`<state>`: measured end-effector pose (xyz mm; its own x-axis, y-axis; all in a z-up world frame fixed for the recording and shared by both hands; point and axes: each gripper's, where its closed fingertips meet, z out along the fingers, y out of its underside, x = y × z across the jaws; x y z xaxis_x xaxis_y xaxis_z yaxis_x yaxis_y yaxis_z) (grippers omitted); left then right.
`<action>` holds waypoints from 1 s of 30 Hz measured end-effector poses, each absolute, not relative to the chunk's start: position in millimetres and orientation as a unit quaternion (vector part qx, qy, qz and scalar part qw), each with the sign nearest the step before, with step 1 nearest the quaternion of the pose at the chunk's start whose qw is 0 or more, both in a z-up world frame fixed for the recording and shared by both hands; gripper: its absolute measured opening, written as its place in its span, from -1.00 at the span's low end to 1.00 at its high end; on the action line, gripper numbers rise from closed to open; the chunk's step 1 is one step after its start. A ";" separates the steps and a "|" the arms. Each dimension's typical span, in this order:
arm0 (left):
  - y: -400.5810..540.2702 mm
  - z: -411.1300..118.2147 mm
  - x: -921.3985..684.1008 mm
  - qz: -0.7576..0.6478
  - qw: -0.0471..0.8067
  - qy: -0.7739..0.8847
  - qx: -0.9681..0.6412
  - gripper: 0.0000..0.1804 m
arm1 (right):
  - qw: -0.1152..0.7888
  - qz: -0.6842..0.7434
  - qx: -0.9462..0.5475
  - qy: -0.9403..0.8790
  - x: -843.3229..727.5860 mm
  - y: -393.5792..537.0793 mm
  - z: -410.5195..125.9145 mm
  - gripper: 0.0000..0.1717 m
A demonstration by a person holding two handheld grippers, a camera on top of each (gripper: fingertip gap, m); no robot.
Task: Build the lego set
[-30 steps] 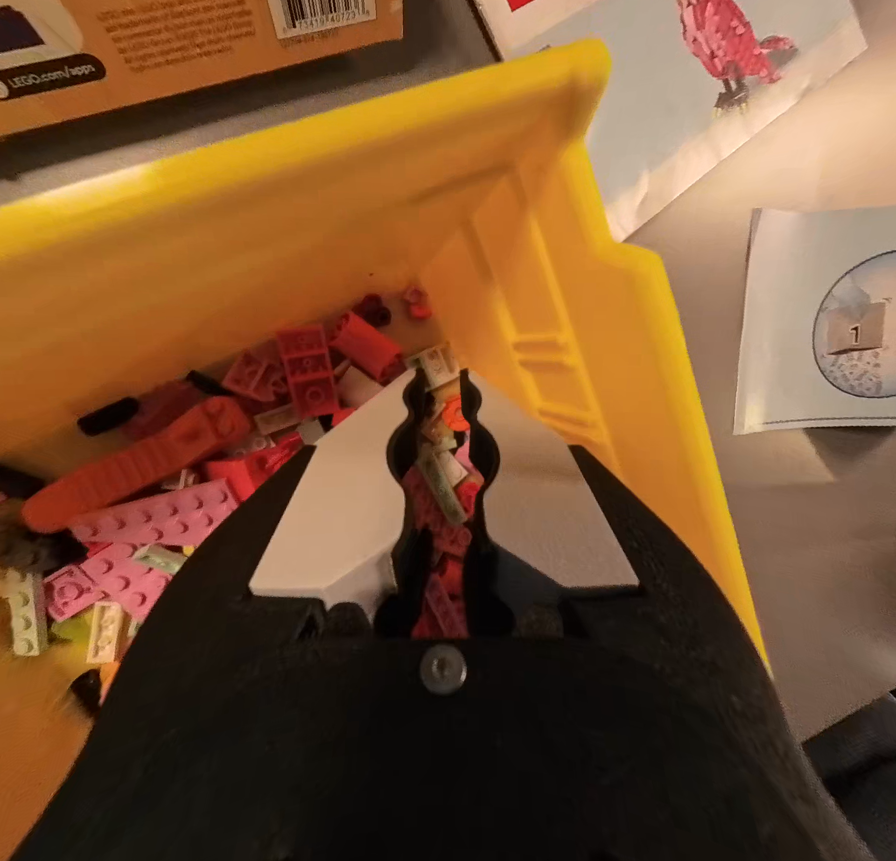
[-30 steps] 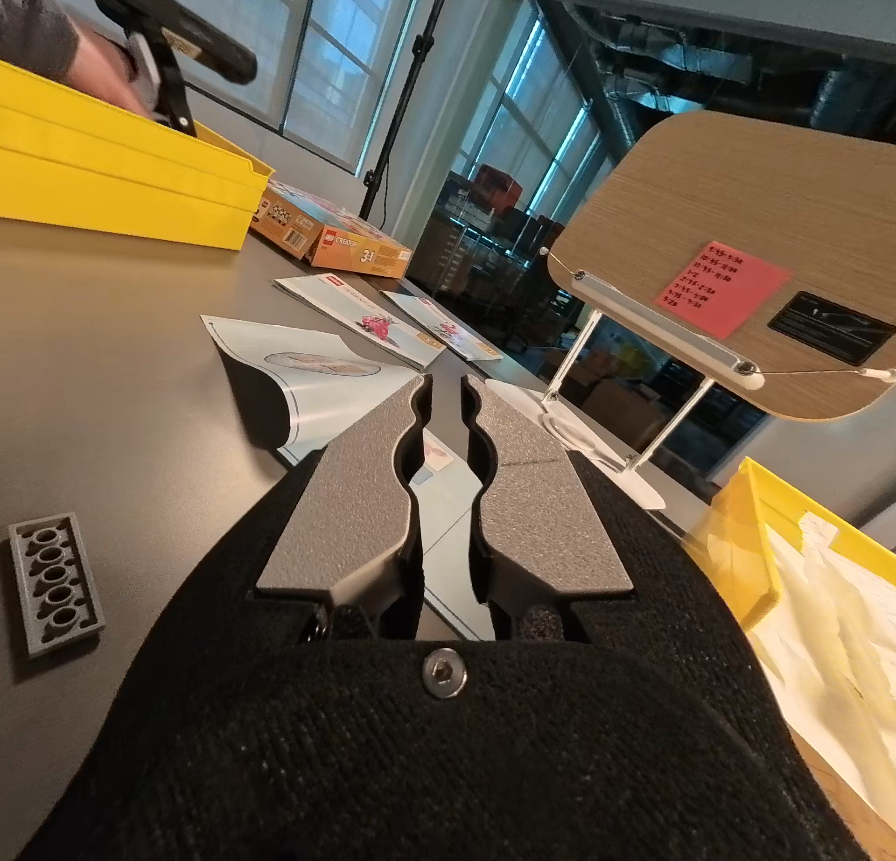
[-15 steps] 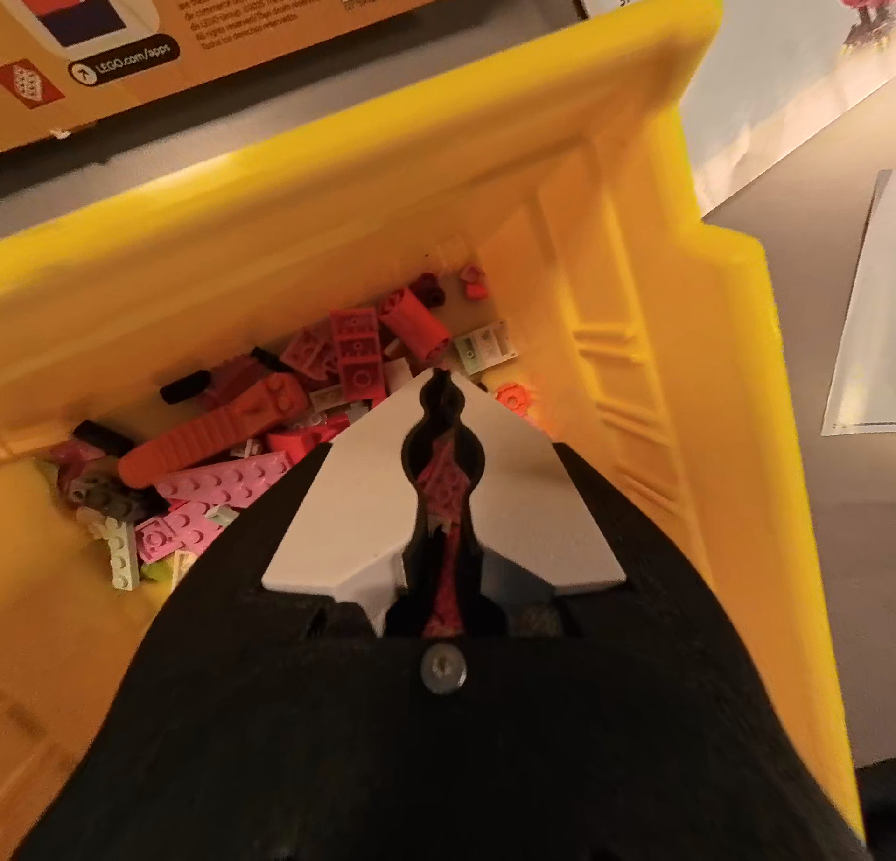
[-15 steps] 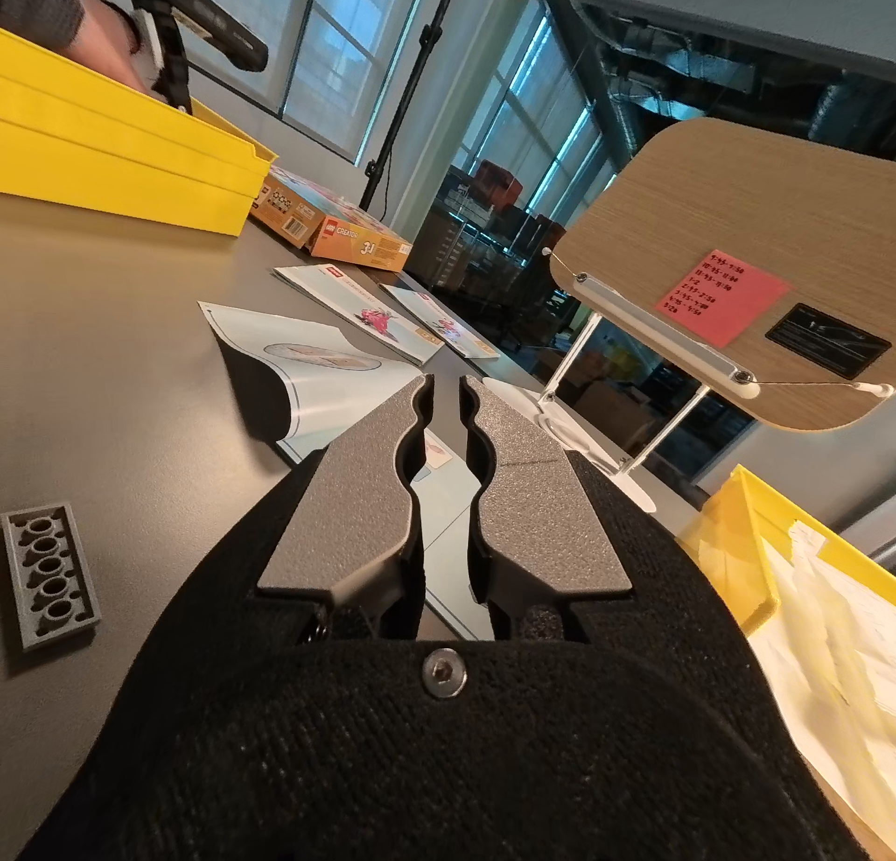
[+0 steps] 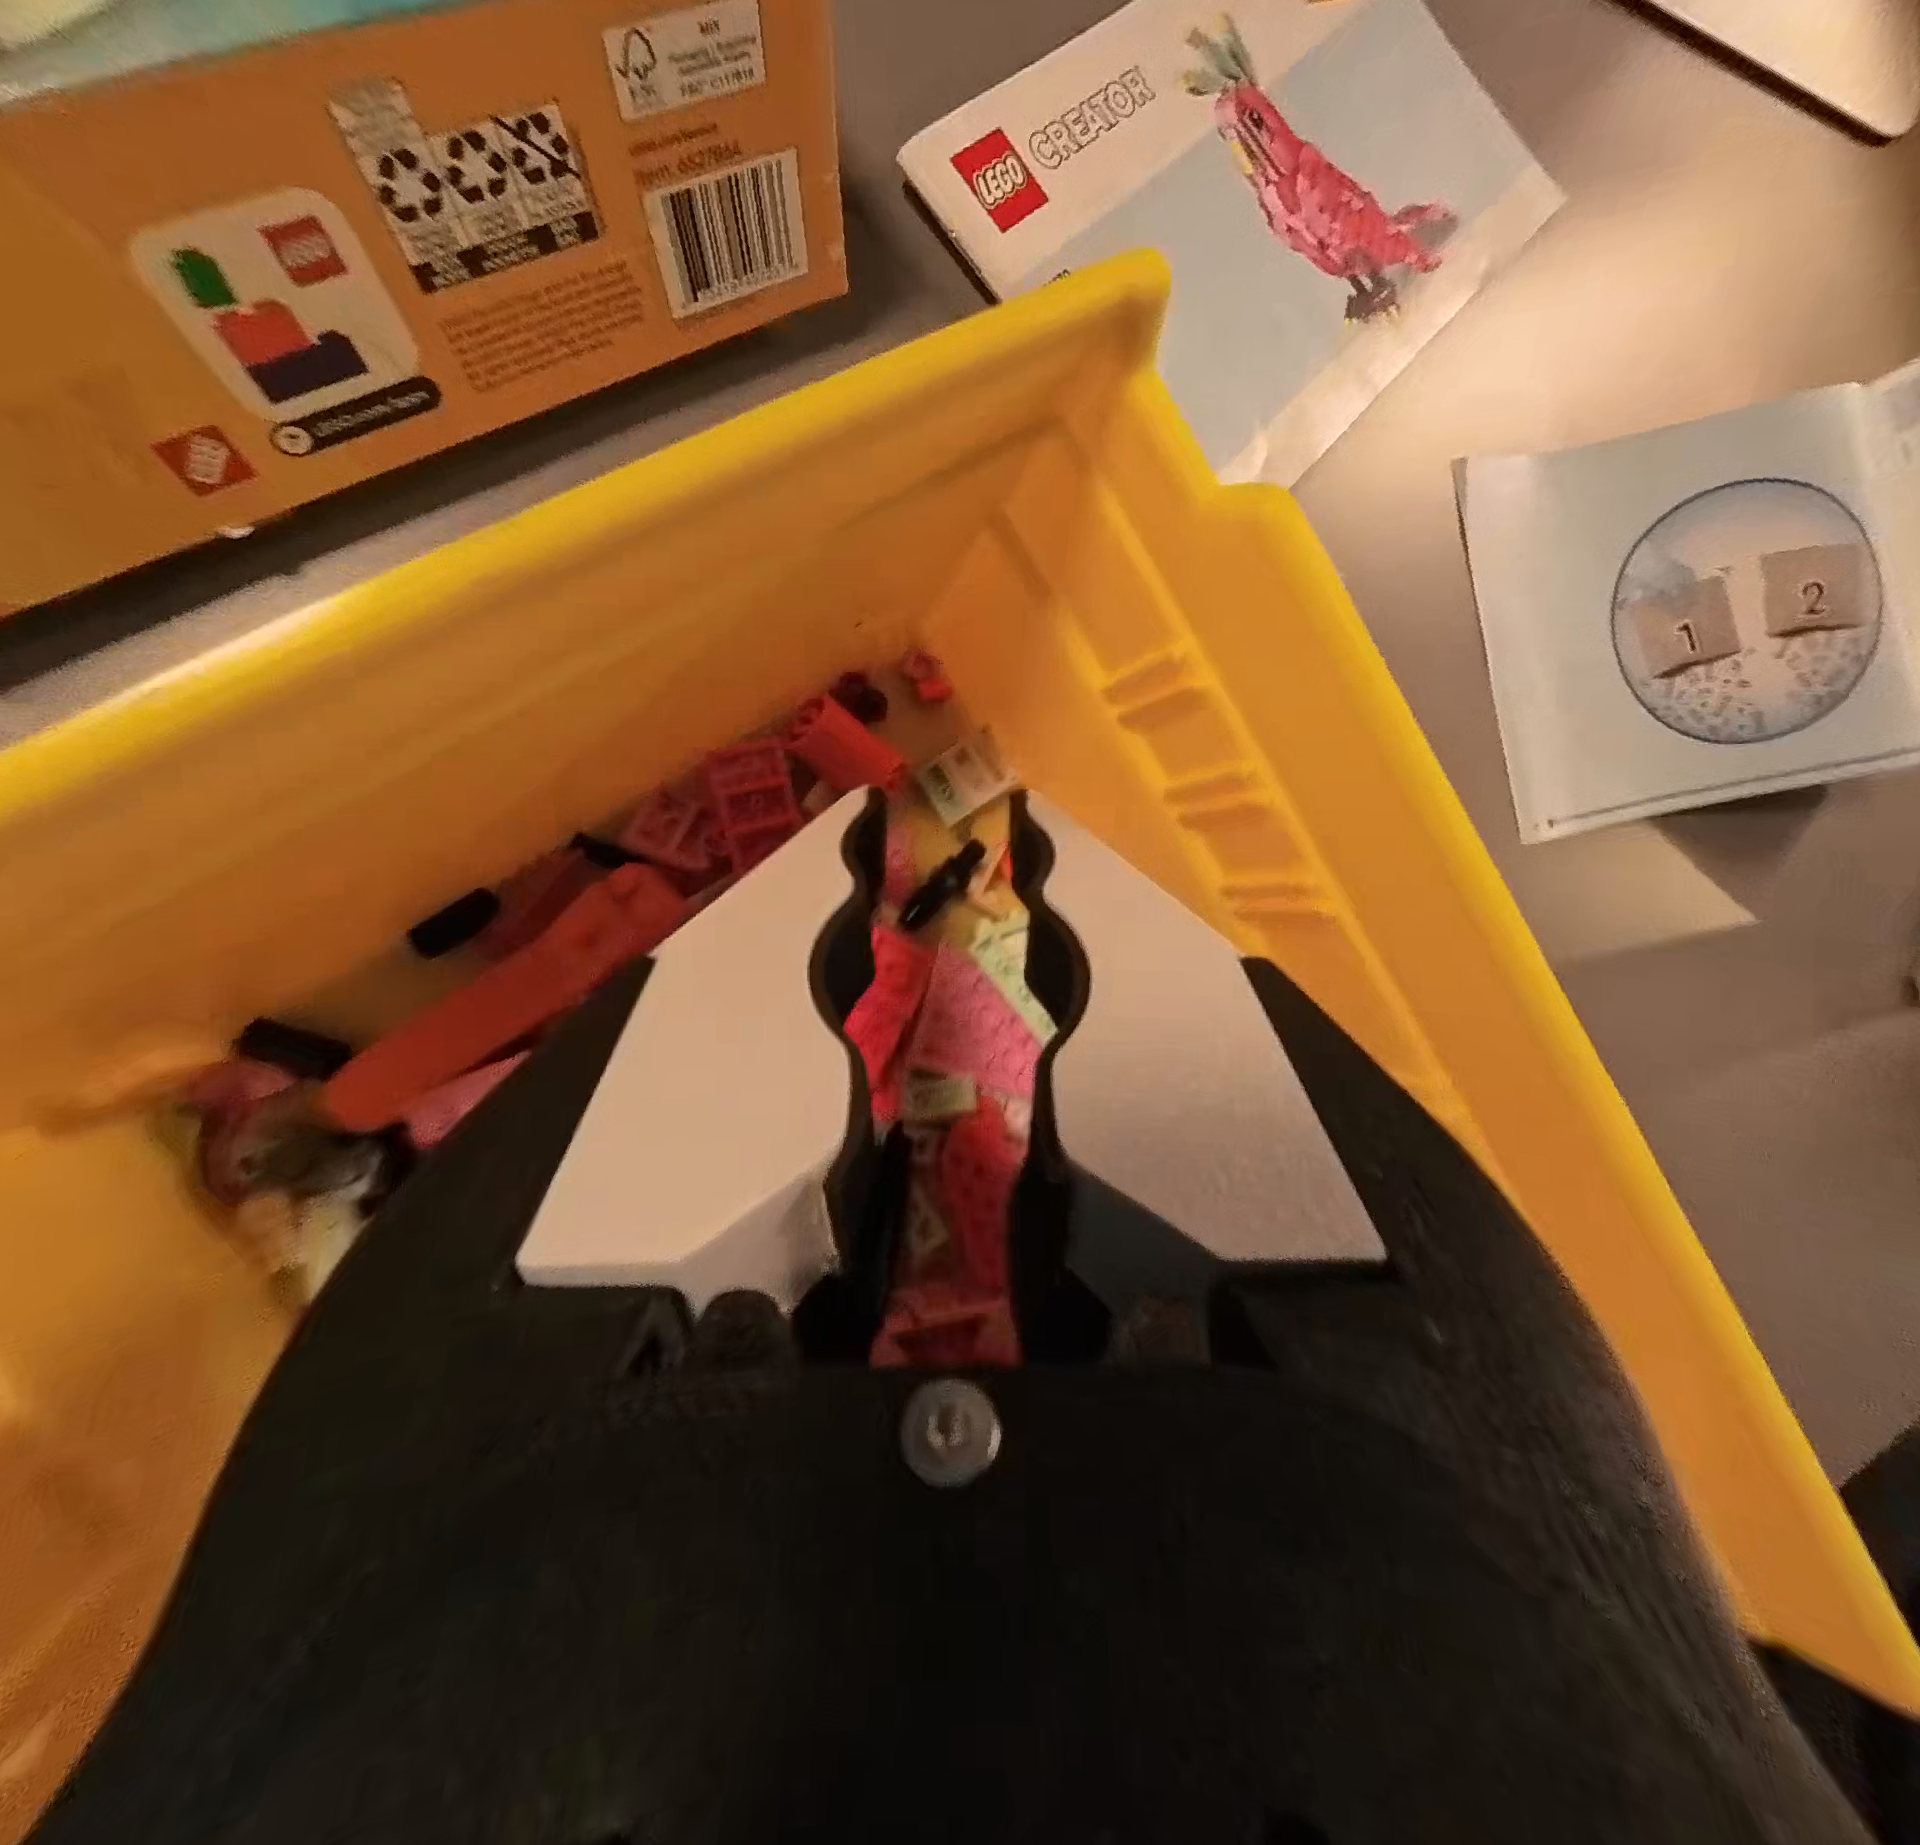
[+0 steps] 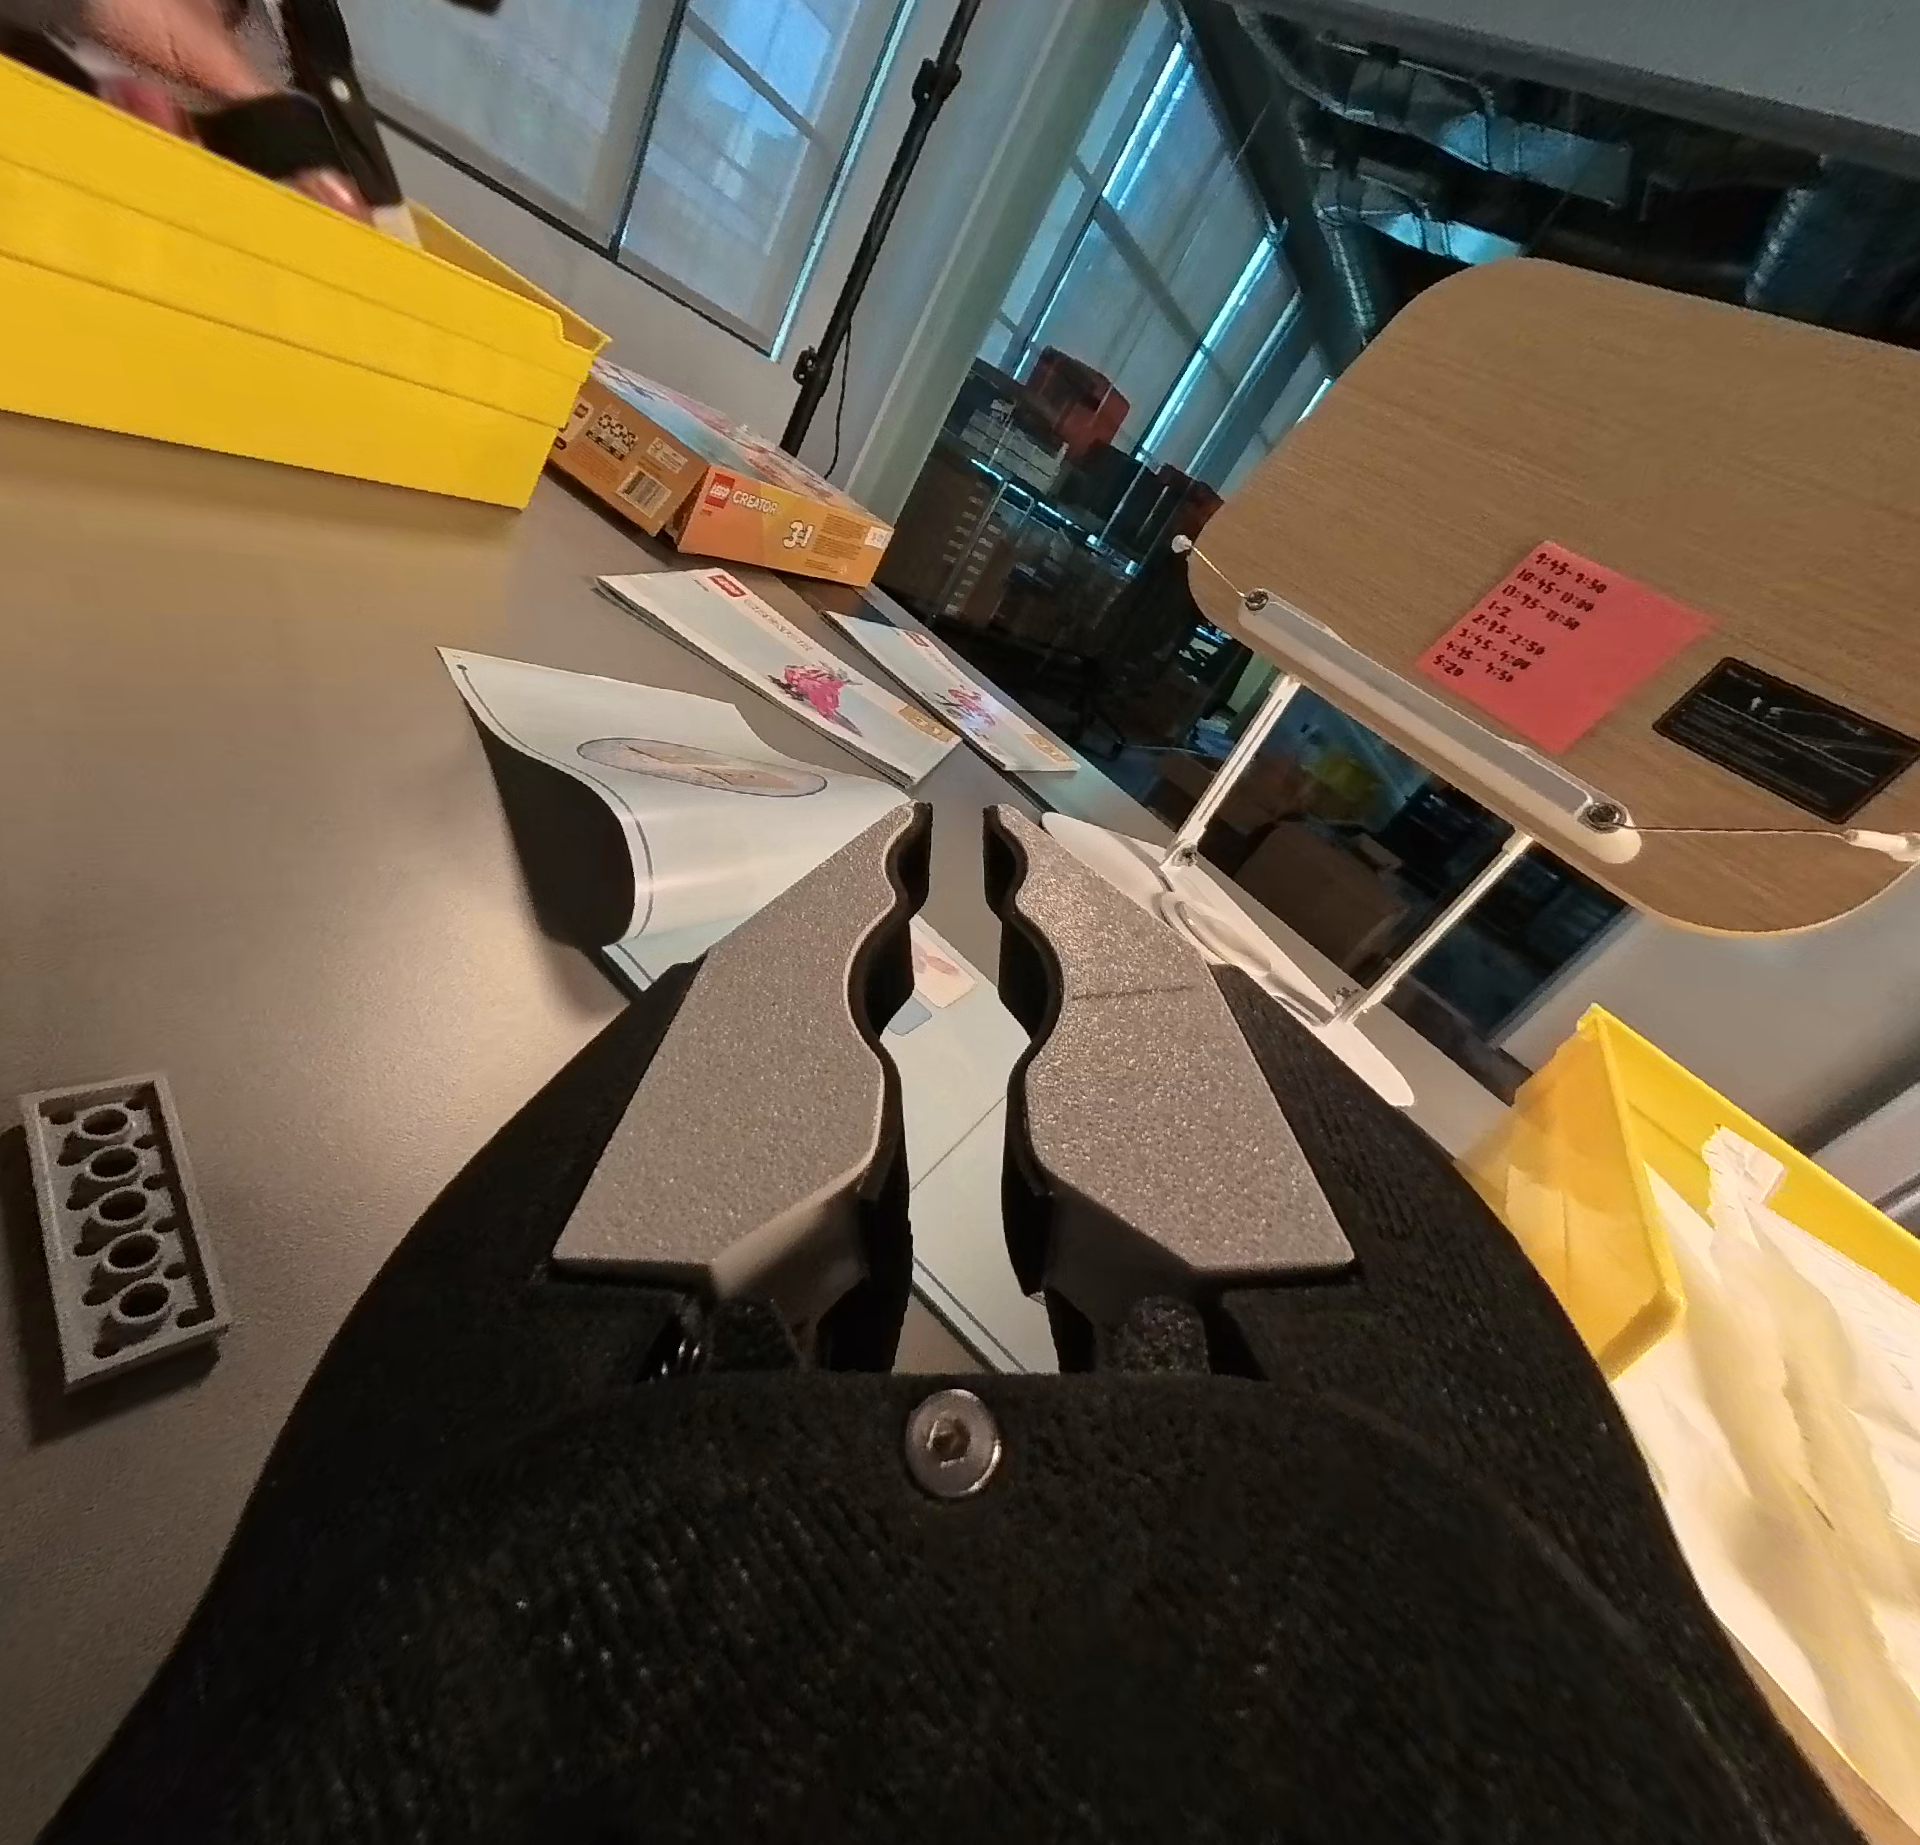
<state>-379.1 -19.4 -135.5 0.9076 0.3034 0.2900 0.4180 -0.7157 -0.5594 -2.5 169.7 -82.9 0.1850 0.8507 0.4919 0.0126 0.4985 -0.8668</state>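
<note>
My left gripper (image 5: 945, 819) is over the far corner of a yellow bin (image 5: 727, 507), above a heap of red, pink and pale green bricks (image 5: 748, 819). Its jaws stand apart. A small black pin (image 5: 940, 886) shows in the gap between the tips, and the pads do not press on it. An orange brick separator (image 5: 499, 1006) lies left of the fingers. My right gripper (image 6: 956, 821) hovers low over the grey table with a narrow bare gap between its pads. A dark grey plate (image 6: 120, 1229) lies upside down to its left. The left gripper (image 6: 384, 206) also shows far off over the bin (image 6: 260, 361).
An orange toy box (image 5: 416, 237) lies behind the bin. A closed booklet (image 5: 1247, 164) and an open booklet (image 5: 1714, 632) lie to the right of it. In the right wrist view a wooden lamp head (image 6: 1558, 569) on a white stand overhangs, and a second yellow bin (image 6: 1621, 1172) holds paper bags. The gap from one gripper's tips to the other's is roughly 45 cm. From the left gripper's tips to the orange brick separator (image 5: 499, 1006) is close to 9 cm.
The left jaws closed over the brick heap half a second ago and have opened again, and the gripper has risen and pulled back. The right gripper has barely moved.
</note>
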 end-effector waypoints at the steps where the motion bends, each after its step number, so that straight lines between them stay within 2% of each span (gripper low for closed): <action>1: -26.7 -131.1 -382.0 -0.081 0.318 -0.188 -0.926 -0.74 | 0.664 0.316 -0.389 -0.556 -2.8 169.3 -83.1 -0.91; 3: -48.3 -127.2 -393.9 -0.040 0.284 -0.182 -0.940 -0.74 | 0.663 0.317 -0.388 -0.556 -3.1 168.8 -83.1 -0.91; 6: -98.5 -126.8 -423.1 0.060 0.179 -0.236 -0.953 -0.75 | 0.662 0.319 -0.387 -0.557 -3.2 168.2 -83.2 -0.91; 8: -116.5 -126.8 -421.7 0.044 0.144 -0.281 -0.948 -0.75 | 0.661 0.320 -0.387 -0.557 -3.3 167.8 -83.2 -0.91; 11: -112.6 -126.9 -408.6 -0.028 0.161 -0.301 -0.940 -0.74 | 0.660 0.321 -0.387 -0.558 -3.4 167.5 -83.4 -0.91; 18: -104.8 -157.9 -412.5 -0.052 0.155 -0.352 -0.921 -0.81 | 0.661 0.321 -0.386 -0.558 -3.4 167.4 -83.3 -0.92; 23: -106.3 -171.0 -424.7 0.005 0.128 -0.356 -0.926 -0.88 | 0.660 0.323 -0.387 -0.557 -3.2 167.4 -83.0 -0.92; 25: -106.1 -170.8 -429.2 0.027 0.126 -0.354 -0.926 -0.85 | 0.660 0.324 -0.387 -0.556 -3.0 167.6 -82.8 -0.92; 30: -102.2 -172.1 -428.2 0.006 0.131 -0.369 -0.920 -0.85 | 0.659 0.327 -0.387 -0.556 -3.0 167.4 -82.5 -0.92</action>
